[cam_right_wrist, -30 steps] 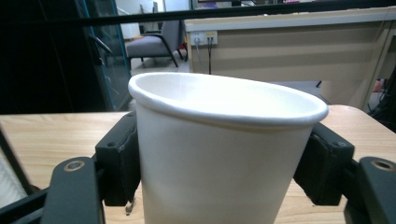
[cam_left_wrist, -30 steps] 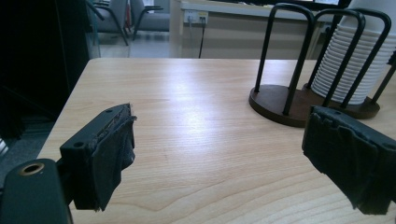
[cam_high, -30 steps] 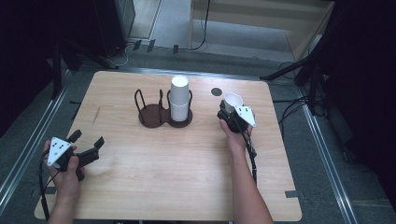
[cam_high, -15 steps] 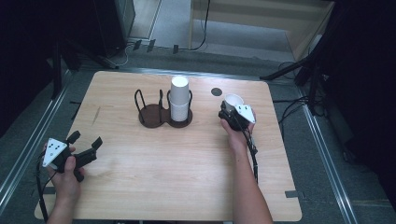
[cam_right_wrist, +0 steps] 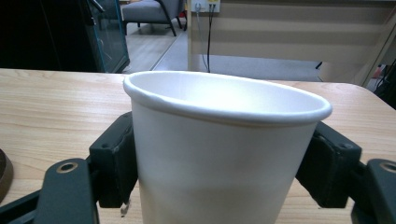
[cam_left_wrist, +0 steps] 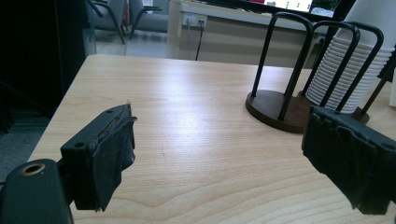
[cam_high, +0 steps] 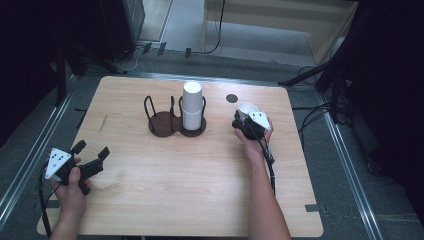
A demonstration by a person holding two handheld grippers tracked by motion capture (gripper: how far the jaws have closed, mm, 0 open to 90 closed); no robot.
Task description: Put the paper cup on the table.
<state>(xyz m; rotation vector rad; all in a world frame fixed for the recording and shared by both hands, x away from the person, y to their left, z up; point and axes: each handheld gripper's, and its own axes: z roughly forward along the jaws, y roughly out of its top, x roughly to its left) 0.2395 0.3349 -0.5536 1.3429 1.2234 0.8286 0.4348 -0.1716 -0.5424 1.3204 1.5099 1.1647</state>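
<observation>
A single white paper cup (cam_high: 247, 108) (cam_right_wrist: 224, 149) stands upright at the right side of the table, and my right gripper (cam_high: 244, 120) (cam_right_wrist: 224, 172) is shut on its sides. A tall stack of white cups (cam_high: 192, 105) (cam_left_wrist: 355, 70) fills the right ring of a dark two-ring wire holder (cam_high: 164, 122) (cam_left_wrist: 280, 100) at the table's middle back; its left ring is empty. My left gripper (cam_high: 91, 159) (cam_left_wrist: 233, 163) is open near the front left, jaws wide apart over bare wood and pointing toward the holder.
A small black round mark (cam_high: 231, 98) lies behind the single cup. The wooden table (cam_high: 190, 190) has metal rails (cam_high: 345, 160) along both sides. Cables (cam_high: 320, 112) and dark stands lie on the floor around it.
My left gripper has drifted slightly left and toward the front edge. The right gripper and its cup have stayed in place.
</observation>
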